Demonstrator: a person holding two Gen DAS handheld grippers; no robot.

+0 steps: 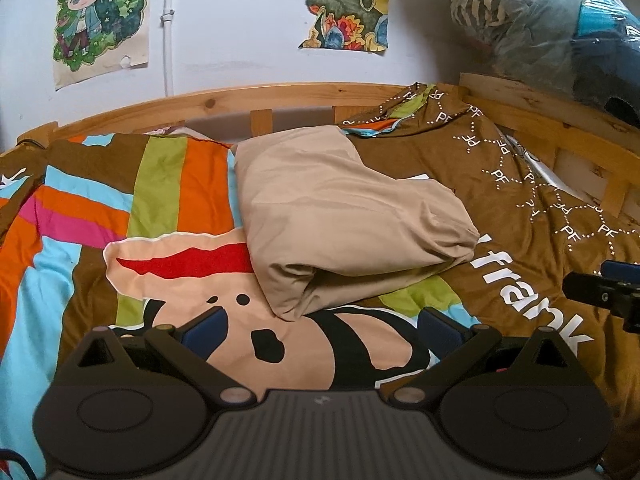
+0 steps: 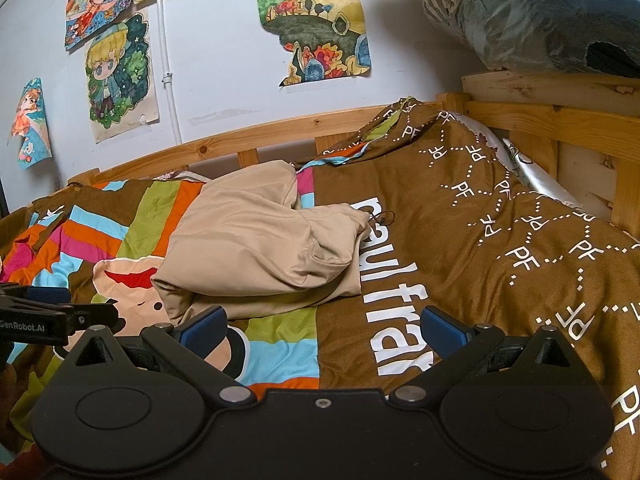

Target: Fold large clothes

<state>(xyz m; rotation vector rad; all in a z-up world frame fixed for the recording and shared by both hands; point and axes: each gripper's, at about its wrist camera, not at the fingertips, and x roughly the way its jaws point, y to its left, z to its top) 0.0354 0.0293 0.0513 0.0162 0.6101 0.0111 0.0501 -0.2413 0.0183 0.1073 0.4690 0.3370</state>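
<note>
Both grippers sit with jaws spread wide and holding nothing: the left gripper (image 1: 320, 326) and the right gripper (image 2: 324, 326). The folded beige garment (image 1: 344, 216) lies just ahead of the fingertips on the colourful cartoon bedspread (image 1: 92, 216).

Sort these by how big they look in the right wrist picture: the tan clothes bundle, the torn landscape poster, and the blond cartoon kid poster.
1. Tan clothes bundle: clearly biggest, though it's also closer.
2. Torn landscape poster.
3. Blond cartoon kid poster: close to the landscape one, so that order is unsure.
</note>
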